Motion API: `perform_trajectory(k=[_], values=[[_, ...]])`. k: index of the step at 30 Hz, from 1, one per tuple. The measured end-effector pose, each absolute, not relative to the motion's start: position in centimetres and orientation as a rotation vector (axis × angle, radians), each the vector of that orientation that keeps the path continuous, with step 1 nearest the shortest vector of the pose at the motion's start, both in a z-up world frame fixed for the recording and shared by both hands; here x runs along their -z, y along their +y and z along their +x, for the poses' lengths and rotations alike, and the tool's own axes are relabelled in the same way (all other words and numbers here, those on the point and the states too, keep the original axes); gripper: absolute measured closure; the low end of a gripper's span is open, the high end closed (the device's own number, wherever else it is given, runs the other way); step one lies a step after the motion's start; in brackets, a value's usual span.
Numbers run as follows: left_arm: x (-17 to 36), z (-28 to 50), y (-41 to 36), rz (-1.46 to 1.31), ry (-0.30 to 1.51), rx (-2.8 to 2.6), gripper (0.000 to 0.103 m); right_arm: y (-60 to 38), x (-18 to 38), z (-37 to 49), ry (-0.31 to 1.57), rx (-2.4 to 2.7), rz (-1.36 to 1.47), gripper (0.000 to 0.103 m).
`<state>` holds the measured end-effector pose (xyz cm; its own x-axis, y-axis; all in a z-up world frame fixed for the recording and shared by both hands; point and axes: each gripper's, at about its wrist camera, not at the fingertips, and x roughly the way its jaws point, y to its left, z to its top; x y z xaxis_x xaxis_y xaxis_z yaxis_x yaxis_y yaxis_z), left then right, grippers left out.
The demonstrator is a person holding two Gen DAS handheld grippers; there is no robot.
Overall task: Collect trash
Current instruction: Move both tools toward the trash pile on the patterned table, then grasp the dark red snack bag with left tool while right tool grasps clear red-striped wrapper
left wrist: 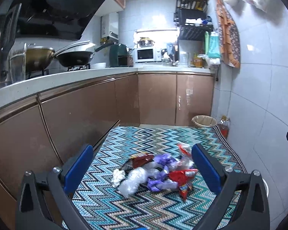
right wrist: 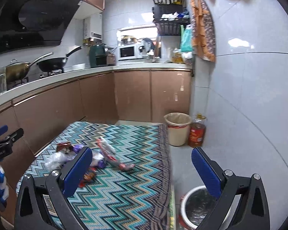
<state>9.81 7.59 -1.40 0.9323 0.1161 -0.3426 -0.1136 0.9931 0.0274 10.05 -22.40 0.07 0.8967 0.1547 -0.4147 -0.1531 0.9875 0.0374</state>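
A pile of trash (left wrist: pixel 155 172) lies on the zigzag rug (left wrist: pixel 144 210): red snack wrappers, purple wrappers, clear crumpled plastic and a white wad. My left gripper (left wrist: pixel 142 168) is open and empty, its blue fingers framing the pile from above. My right gripper (right wrist: pixel 142 170) is open and empty, to the right of the pile (right wrist: pixel 90 159); its left finger covers part of the pile. A white bin with a black liner (right wrist: pixel 197 209) stands below the right gripper, off the rug's right edge.
A beige bin (right wrist: pixel 177 131) and a red oil bottle (right wrist: pixel 196 134) stand in the far corner by the tiled wall. Brown cabinets (left wrist: pixel 76 115) run along the left and back. The other gripper (right wrist: pixel 2 147) shows at the left edge of the right wrist view.
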Motion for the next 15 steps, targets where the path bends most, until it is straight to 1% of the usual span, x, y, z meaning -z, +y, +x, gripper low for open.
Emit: perform_trajectory(k=[4,9,14,15], values=[[2.1,11.9,10.9,-0.023,0.395,-0.172,0.0,-21.0,0.6,12.8,0.47,-0.236,0.018,0.0],[4.9,14.6,14.6,-0.081,0.496,-0.162,0.0,-18.5,3.3,17.1,0.566,-0.319,-0.005,0.002],[7.7,17.1,16.8,-0.118,0.584,-0.065,0.002,-16.1,7.1,21.6,0.685,-0.376,-0.062,0.029],[8.2,17.6,16.9,-0.101,0.595,-0.05,0.002,-15.7,7.8,22.3,0.706,-0.384,-0.079,0.032]])
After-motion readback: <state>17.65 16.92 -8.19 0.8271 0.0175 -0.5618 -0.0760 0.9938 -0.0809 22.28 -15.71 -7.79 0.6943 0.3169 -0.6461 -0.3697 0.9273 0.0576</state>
